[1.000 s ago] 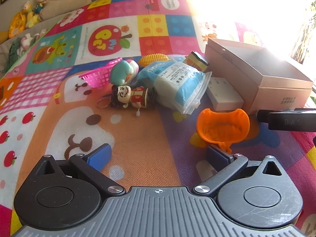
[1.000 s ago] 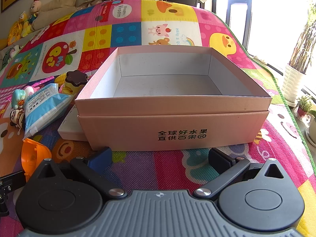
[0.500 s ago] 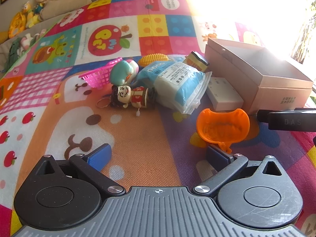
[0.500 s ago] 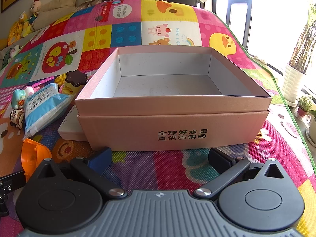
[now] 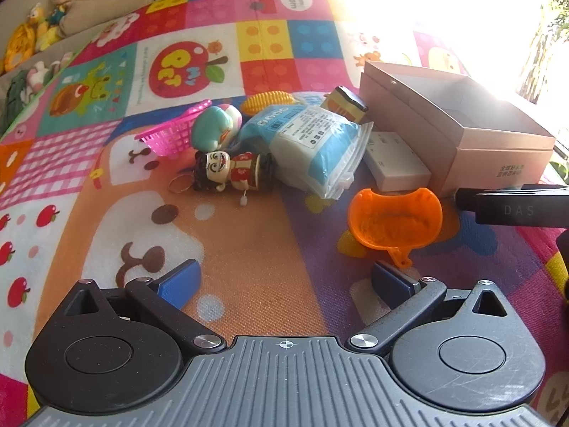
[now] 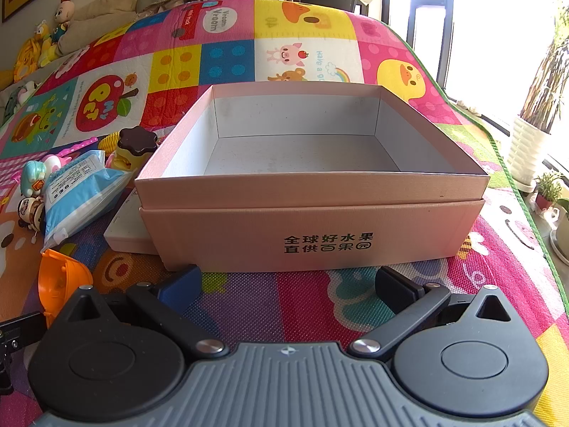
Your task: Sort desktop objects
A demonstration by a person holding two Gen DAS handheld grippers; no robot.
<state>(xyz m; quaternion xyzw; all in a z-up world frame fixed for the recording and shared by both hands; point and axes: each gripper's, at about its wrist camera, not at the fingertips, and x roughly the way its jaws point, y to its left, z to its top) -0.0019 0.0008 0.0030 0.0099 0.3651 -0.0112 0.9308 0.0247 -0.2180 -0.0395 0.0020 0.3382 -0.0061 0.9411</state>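
Both tools gape wide, empty; left tool (image 5: 284, 277) should close squarely on the scoop (image 5: 394, 219) just ahead-right, box (image 6: 309, 192) awaiting before right tool (image 6: 286, 284).

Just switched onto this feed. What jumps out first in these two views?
The big pink cardboard box fills the right wrist view, open and with nothing inside. Left of it lies a toy heap: a blue-and-white packet, a doll figure and, nearest the open left gripper, an orange scoop.
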